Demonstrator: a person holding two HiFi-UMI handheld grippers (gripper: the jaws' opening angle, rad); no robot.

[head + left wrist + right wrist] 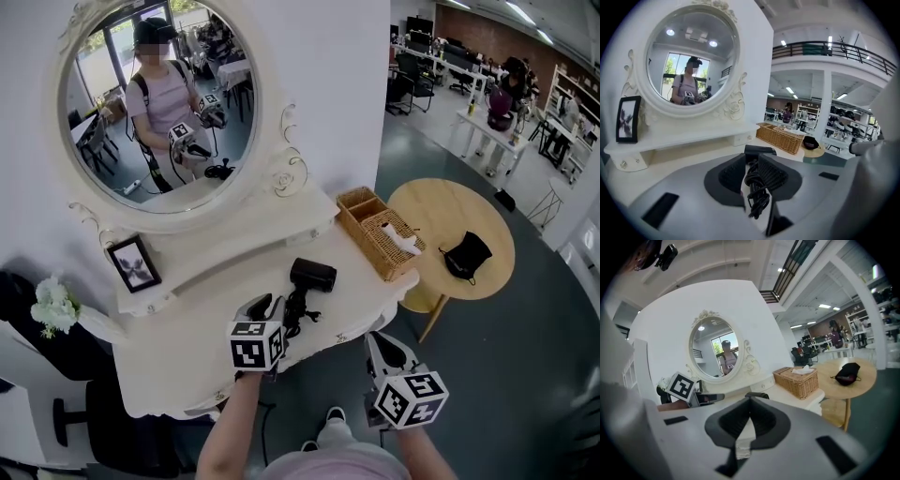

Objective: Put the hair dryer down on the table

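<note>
A black hair dryer [312, 274] lies on the white dressing table [187, 356], with its cord [298, 314] bundled along the handle toward me. My left gripper [270, 305] sits low over the table's front part. In the left gripper view the bundled cord [757, 187] fills the gap between the jaws of the left gripper [752, 164], and the dark pads [774, 176] touch it on both sides. The dryer's body [759, 150] shows just beyond the tips. My right gripper [380, 342] hangs off the table's front edge with its tips together on nothing; the right gripper view shows the right gripper [750, 401] the same way.
A wicker basket [380, 234] with tissues stands at the table's right end. A small photo frame [134, 263] leans on the shelf under the oval mirror [159, 103]. White flowers [54, 305] are at the left. A round wooden table [441, 202] with a black bag [466, 255] stands to the right.
</note>
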